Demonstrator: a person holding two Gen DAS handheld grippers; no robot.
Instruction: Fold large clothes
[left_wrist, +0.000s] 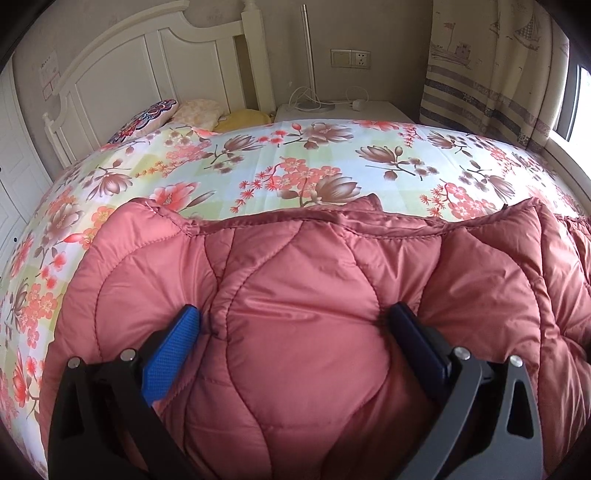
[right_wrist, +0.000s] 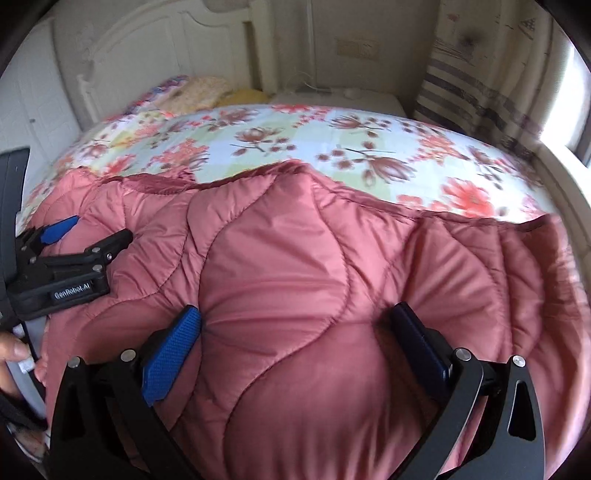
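A large pink quilted puffer jacket lies on a bed with a floral sheet. My left gripper is wide open, its blue fingers pressed down into the padding with a bulge of fabric between them. In the right wrist view the same jacket fills the lower half. My right gripper is also wide open and pressed into the jacket, to the right of the left gripper, which shows at the left edge. The right view is blurred.
A white headboard and several pillows stand at the far left. A white nightstand with a lamp pole and cables is behind the bed. A patterned curtain and window are on the right.
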